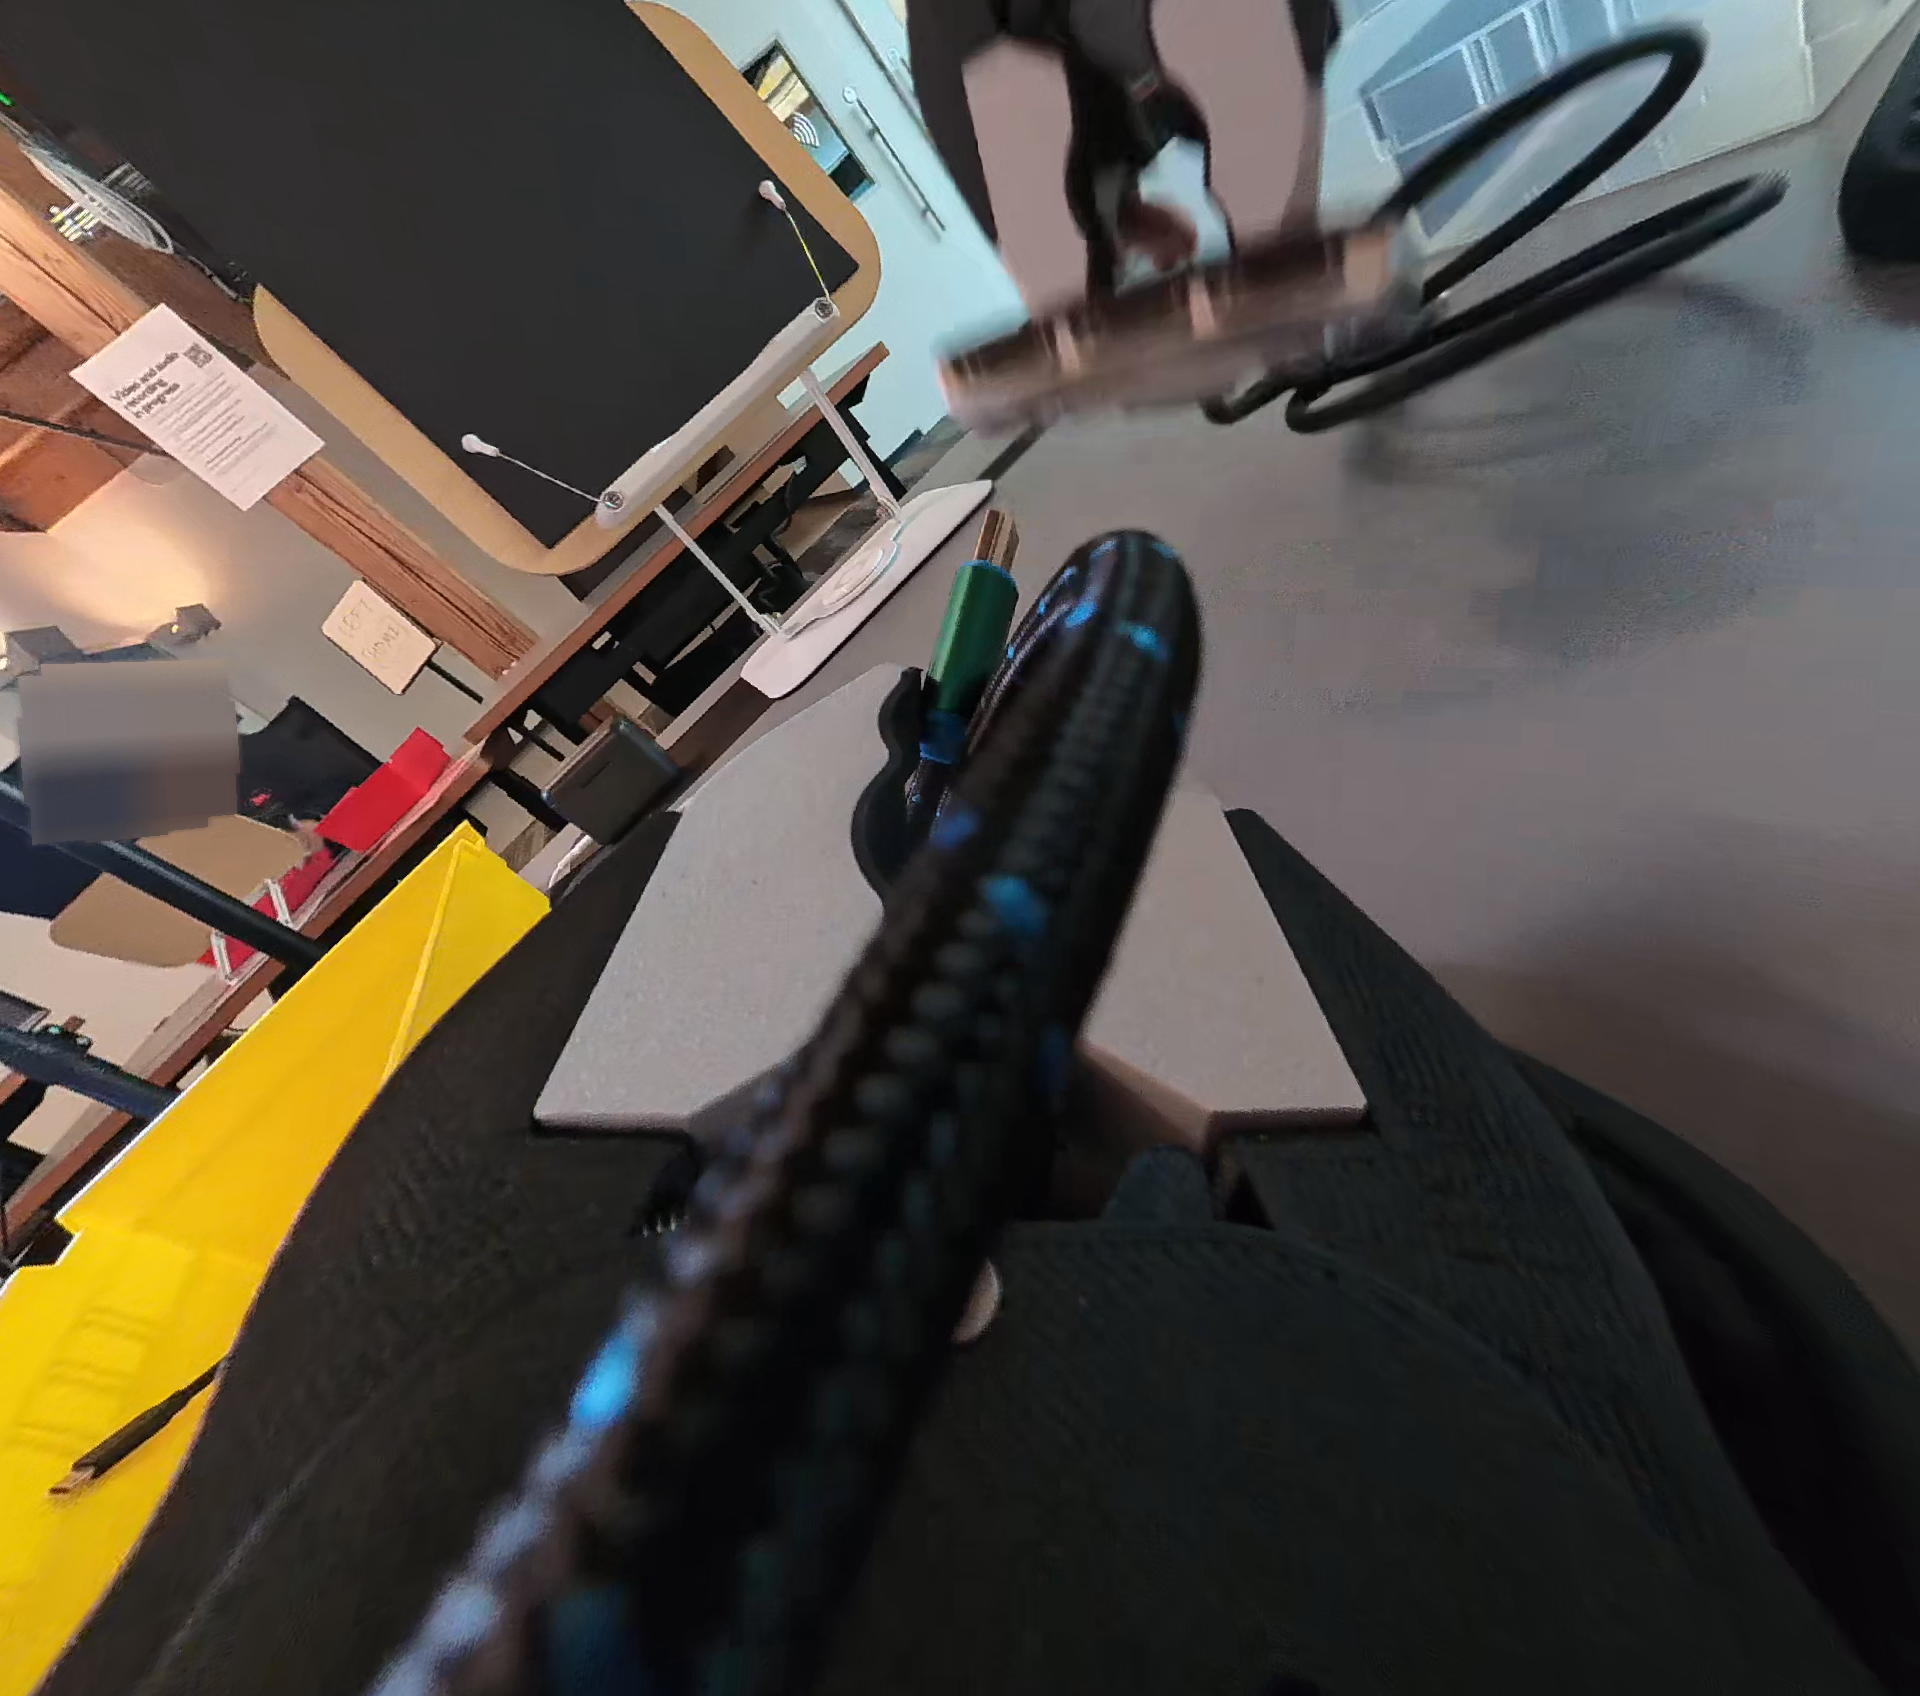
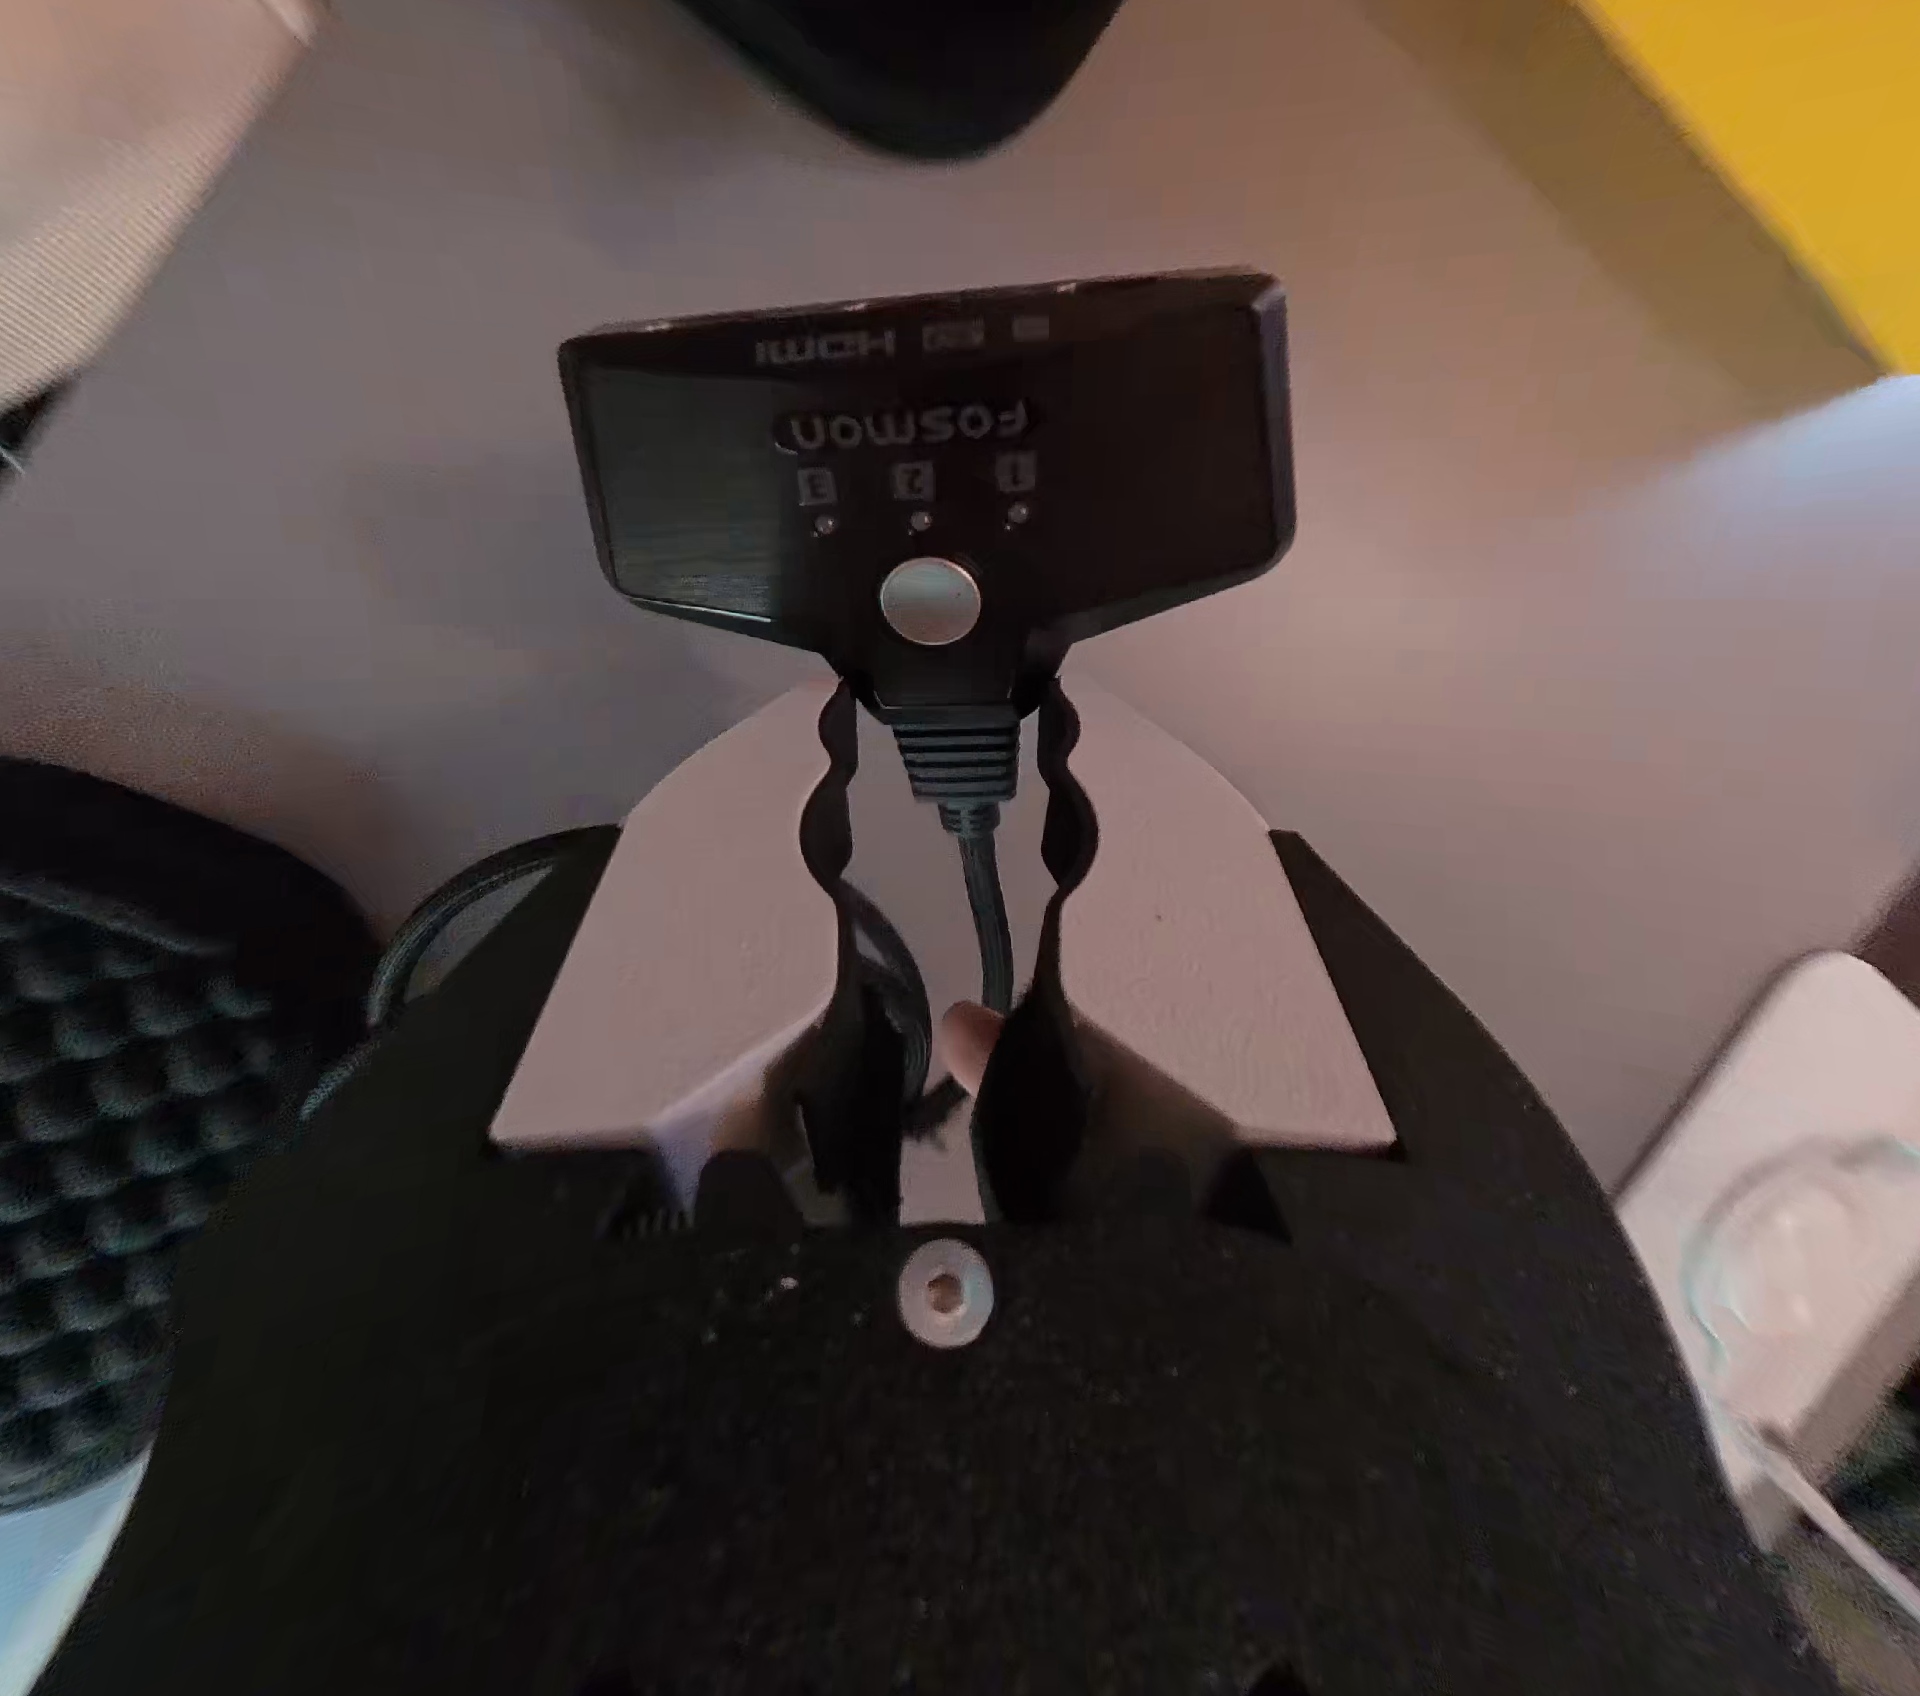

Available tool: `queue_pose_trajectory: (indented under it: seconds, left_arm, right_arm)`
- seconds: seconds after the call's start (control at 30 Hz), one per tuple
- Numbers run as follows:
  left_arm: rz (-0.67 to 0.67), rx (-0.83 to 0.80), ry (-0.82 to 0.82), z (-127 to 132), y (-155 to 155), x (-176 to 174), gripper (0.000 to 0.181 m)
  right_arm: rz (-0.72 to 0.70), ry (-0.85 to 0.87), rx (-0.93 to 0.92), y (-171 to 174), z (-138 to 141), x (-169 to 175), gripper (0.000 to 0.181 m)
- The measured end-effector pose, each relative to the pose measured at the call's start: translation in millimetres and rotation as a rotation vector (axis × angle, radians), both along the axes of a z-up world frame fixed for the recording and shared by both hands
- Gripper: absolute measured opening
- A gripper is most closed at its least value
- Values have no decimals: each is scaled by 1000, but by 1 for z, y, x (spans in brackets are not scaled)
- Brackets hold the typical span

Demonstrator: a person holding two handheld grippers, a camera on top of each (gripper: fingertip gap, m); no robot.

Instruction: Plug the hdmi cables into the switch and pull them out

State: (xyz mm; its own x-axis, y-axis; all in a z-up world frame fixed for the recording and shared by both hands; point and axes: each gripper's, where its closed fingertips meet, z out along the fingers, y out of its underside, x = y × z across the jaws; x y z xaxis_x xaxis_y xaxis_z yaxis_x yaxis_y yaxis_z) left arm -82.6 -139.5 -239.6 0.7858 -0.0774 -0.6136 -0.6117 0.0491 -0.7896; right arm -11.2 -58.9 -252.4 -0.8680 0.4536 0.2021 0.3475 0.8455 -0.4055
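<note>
Both grippers loaded, plug and switch still apart in mid-air

Right gripper (image 2: 948,690) has its jaws clamped on the narrow neck of the switch (image 2: 930,451), a glossy black brushed-face box that fans out just beyond the tips, thin rubbery pigtail trailing back between the jaws. Left gripper (image 1: 940,742) looks closed on the hdmi cable (image 1: 1039,825) (chunky braided black-and-blue), green metal plug (image 1: 971,628) poking out past the tips, switch well ahead of it. Risk as I see it: the grip on that slim neck is tiny, so an off-angle push could twist the switch or jam the plug on the port edge.
</note>
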Motion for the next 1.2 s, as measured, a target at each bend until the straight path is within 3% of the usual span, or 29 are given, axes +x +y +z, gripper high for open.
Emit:
queue_pose_trajectory:
  seconds: [0.07, 0.1, 0.17, 0.2, 0.27, 0.3, 0.37, 0.43, 0.53, 0.57, 0.63, 0.73, 0.87, 0.97, 1.1, 1.2]
  left_arm:
    - [2, 2, 11, 0, 0, 1, 151]
    - [2, 3, 14, 0, 0, 1, 14]
    - [1, 6, 15, 0, -1, 2, 14]
    - [0, 8, 14, 0, -1, 2, 14]
    - [-2, 7, 7, 0, -1, 2, 14]
    - [-2, 2, 4, 0, 0, 3, 14]
    - [-8, -32, 31, -5, 3, 9, 14]
    - [5, -67, 107, -14, 5, 14, 14]
    - [19, -82, 164, -21, 3, 12, 14]
    - [13, -87, 159, -21, 3, 13, 14]
    - [9, -101, 156, -23, 5, 13, 15]
    - [11, -105, 175, -25, 6, 13, 14]
    - [9, -135, 221, -33, 7, 16, 14]
    - [1, -125, 222, -32, 6, 17, 14]
    - [-9, -118, 208, -30, 5, 17, 14]
    - [-7, -116, 213, -31, 5, 17, 14]
  right_arm:
    - [-48, 81, -13, -10, 42, 12, 32]
    - [-73, 125, -29, -15, 64, 20, 31]
    - [-135, 216, -62, -24, 106, 38, 27]
    - [-161, 257, -65, -25, 125, 50, 0]
    - [-241, 344, -168, -33, 159, 72, 0]
    - [-308, 361, -136, -27, 157, 79, 0]
    - [-529, 316, -14, -11, 105, 83, 0]
    - [-572, 351, -209, -49, 46, 73, 0]
    - [-537, 513, -561, -94, 27, 77, 5]
    - [-510, 480, -610, -102, 23, 88, 25]
    - [-470, 452, -498, -96, 12, 110, 57]
    - [-356, 408, -168, -79, -17, 138, 71]
    - [-219, 332, -14, -91, -50, 130, 79]
    - [-140, 202, 17, -85, -65, 126, 76]
    - [3, 126, 78, -78, -66, 116, 45]
    - [81, 114, 161, -76, -75, 105, 52]
